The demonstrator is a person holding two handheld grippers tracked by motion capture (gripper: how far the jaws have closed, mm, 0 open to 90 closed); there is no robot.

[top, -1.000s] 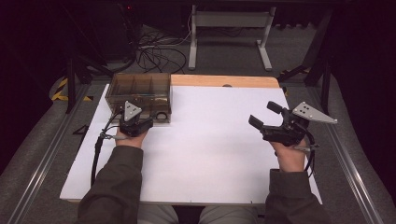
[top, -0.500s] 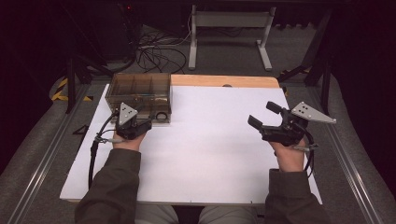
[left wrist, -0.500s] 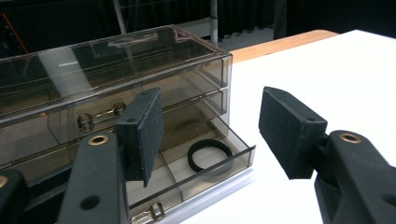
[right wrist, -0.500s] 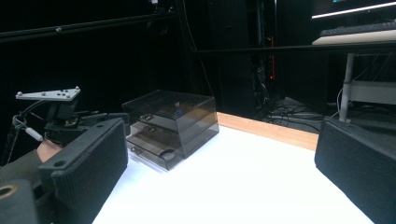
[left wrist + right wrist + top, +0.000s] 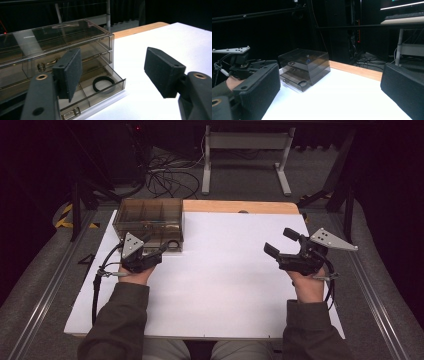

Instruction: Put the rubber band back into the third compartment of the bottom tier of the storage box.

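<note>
At the bench's far-left corner, the smoky clear plastic drawer box (image 5: pixel 149 218) faces the wide-open left gripper (image 5: pixel 159 251), bottom drawer (image 5: pixel 100 87) out; white benchtop (image 5: pixel 225 270) lies open rightward.

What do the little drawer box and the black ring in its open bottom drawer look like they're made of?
The drawer box looks like smoky, transparent hard plastic with a glossy finish: its contents show through the walls, and the lid reflects light. The black ring in the bottom drawer looks matte and soft, probably elastic or rubber, though the look leaves that open.
</note>
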